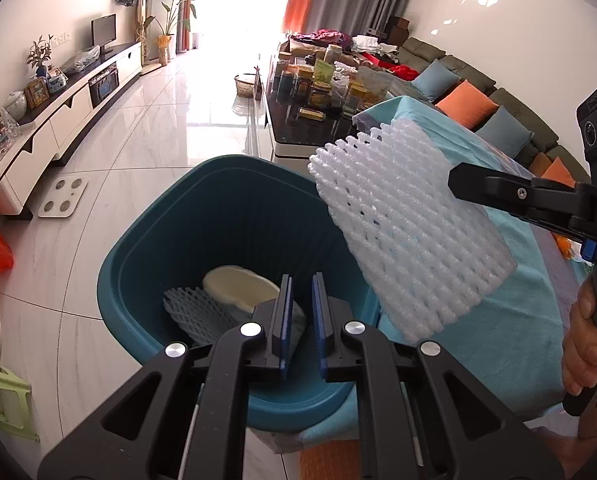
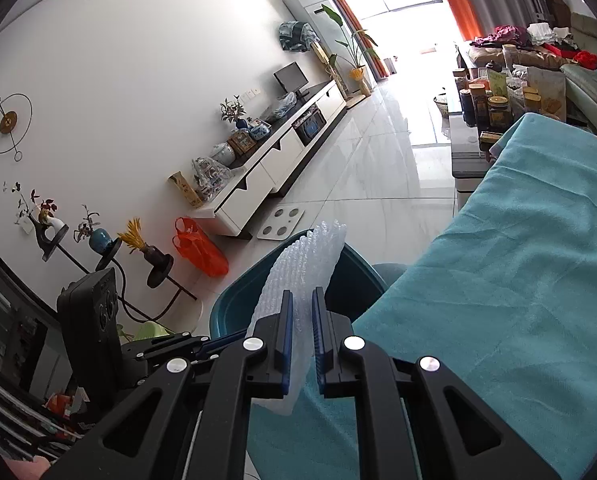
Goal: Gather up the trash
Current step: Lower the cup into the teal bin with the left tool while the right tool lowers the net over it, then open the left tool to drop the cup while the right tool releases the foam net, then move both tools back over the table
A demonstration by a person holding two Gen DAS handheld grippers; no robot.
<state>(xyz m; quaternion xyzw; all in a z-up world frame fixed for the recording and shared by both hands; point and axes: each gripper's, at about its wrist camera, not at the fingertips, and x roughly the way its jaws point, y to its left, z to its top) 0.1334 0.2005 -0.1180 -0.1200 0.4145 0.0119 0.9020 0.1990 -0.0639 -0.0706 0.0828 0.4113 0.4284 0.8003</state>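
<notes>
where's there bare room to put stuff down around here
The teal cloth lies bare from the bin to its far edge. The floor between the TV cabinet and the bin is open. The dark table is packed with jars.

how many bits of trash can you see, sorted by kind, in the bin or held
white foam mesh fruit sleeves: 2, one held in the right gripper, one in the teal plastic bin
cream foam tray pieces: 1, in the bin
total: 3

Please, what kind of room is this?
Most likely a home living room: a long TV cabinet with a screen along the wall, a cushioned sofa, and a cluttered coffee table.
</notes>
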